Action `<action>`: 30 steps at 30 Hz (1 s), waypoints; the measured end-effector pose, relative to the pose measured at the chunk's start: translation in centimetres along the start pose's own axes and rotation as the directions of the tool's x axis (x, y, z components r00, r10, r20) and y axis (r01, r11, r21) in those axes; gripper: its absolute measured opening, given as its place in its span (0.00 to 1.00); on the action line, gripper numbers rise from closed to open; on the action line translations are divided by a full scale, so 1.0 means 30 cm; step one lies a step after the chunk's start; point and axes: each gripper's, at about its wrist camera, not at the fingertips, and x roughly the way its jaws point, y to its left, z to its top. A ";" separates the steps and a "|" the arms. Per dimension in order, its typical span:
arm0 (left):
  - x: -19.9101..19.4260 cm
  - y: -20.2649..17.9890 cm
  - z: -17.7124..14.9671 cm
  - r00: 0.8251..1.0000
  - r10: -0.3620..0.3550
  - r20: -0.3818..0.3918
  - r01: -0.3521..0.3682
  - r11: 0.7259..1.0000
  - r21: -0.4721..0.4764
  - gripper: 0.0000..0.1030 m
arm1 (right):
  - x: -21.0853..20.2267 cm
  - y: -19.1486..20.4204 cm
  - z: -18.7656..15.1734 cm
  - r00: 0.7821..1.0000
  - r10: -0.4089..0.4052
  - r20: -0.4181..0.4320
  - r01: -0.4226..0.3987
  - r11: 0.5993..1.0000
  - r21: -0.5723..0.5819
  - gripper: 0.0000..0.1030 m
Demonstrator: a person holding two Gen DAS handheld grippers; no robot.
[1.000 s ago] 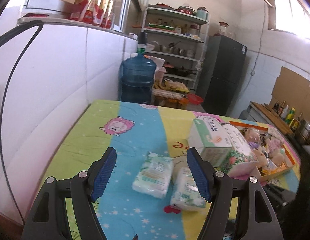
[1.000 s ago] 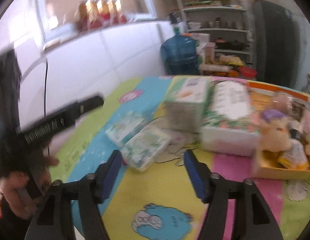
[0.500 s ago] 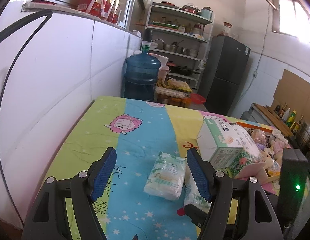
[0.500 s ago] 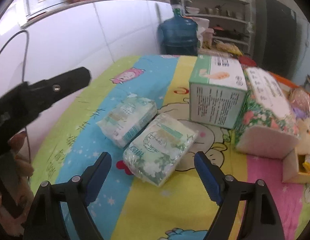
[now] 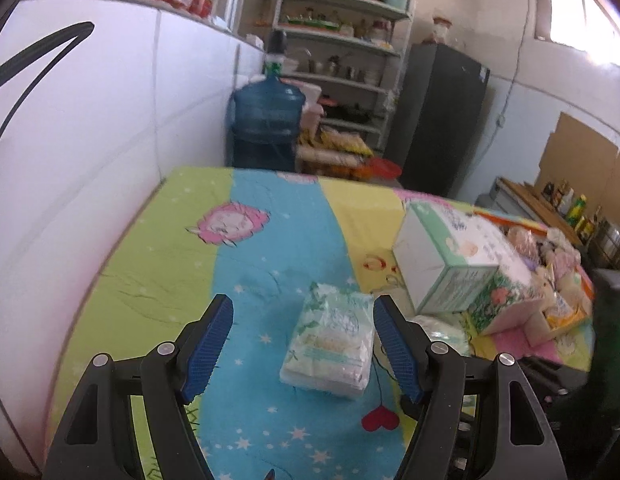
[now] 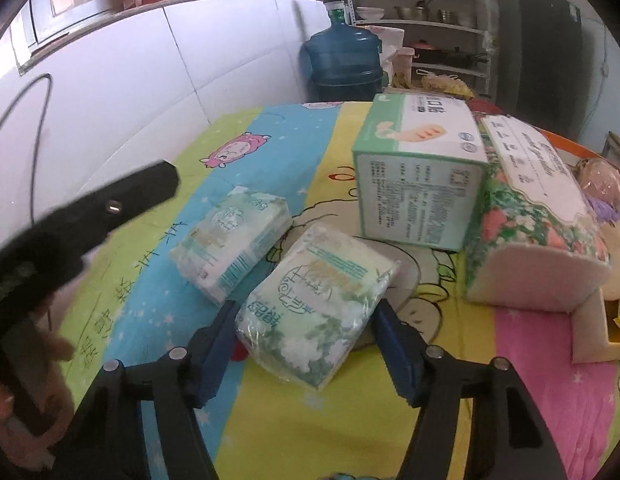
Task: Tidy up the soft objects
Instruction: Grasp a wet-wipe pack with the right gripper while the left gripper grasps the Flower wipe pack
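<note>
Two soft tissue packs lie on the colourful cartoon table cloth (image 5: 269,248). My left gripper (image 5: 299,344) is open, and the left tissue pack (image 5: 330,344) lies between its blue pads, nearer the right one. That pack also shows in the right wrist view (image 6: 229,244). My right gripper (image 6: 305,348) is open around the second tissue pack (image 6: 314,300), its pads on either side of the pack's near end. The second pack is mostly hidden behind my left gripper's right finger in the left wrist view (image 5: 442,328).
A green-and-white tissue box (image 6: 418,172) and a floral tissue pack (image 6: 538,216) stand behind the packs. An orange tray of plush toys (image 5: 550,264) sits at the right. A white tiled wall (image 5: 89,140) runs along the left. A blue water jug (image 5: 267,124) stands beyond the table.
Both grippers have moved in and down toward the packs. The left pack now lies between my left pads, and my right pads now flank the second pack.
</note>
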 end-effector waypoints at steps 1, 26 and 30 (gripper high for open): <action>0.011 -0.004 -0.003 1.000 -0.004 -0.011 0.004 1.000 0.007 0.72 | -0.013 -0.005 -0.007 1.000 0.010 -0.002 -0.010 1.000 -0.002 0.63; 0.210 -0.088 -0.034 0.977 0.041 -0.208 -0.012 0.990 0.140 0.70 | -0.126 -0.087 -0.087 0.997 0.073 0.023 -0.074 0.997 0.014 0.63; 0.199 -0.081 -0.035 0.981 0.032 -0.190 -0.009 0.993 0.119 0.56 | -0.134 -0.102 -0.086 0.997 0.077 0.026 -0.077 0.997 0.019 0.63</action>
